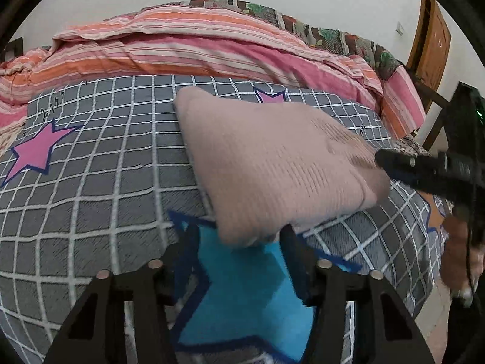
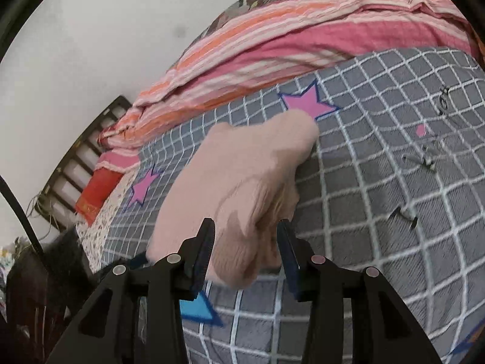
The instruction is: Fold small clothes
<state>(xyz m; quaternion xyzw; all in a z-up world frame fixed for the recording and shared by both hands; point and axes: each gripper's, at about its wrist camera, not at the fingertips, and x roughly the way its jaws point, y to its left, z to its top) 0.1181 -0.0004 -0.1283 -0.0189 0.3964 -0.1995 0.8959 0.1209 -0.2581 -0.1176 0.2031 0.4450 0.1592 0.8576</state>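
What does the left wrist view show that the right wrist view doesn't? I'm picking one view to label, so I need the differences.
Only the left wrist view shows the wooden door, the large blue star between the left tool's open fingers, and the right tool at the garment's edge. Only the right wrist view shows the slatted bed frame, the red item and the right tool's open fingers astride bunched fabric. Both share the pink knit garment, the grey checked bedspread and the striped blanket.

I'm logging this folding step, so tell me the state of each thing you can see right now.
Pink knitted garment: folded, lying on the bed.
Grey checked bedsheet with stars: spread flat.
Pink and orange striped blanket: bunched behind.
Left hand-held gripper: open, at the garment's near edge.
Right hand-held gripper: open, fingers around a fold.
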